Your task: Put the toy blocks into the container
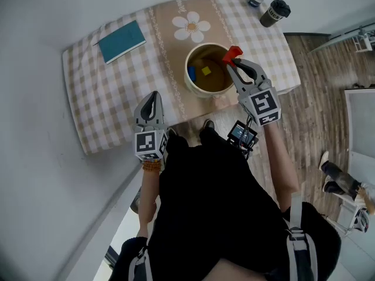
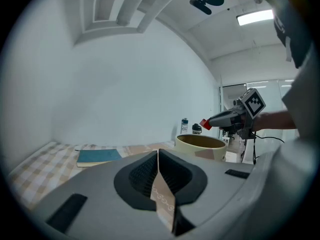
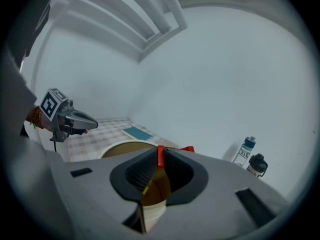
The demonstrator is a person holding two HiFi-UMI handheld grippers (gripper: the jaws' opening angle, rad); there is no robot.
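Red block [image 1: 233, 52], half hidden, pinched by right gripper [image 1: 234, 61], above container [image 1: 188, 69]; left gripper [image 1: 154, 96] closed, empty

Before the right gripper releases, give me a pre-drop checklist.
1. Grip of right gripper on red toy block: ok.
2. Block above the opening of the cream round container: ok, though close to its rim.
3. Space inside beside the small yellow block and blue block: ok.
4. Clearance: left gripper shut, empty, apart from the container: ok.
5. Container upright on the checked tablecloth: ok.
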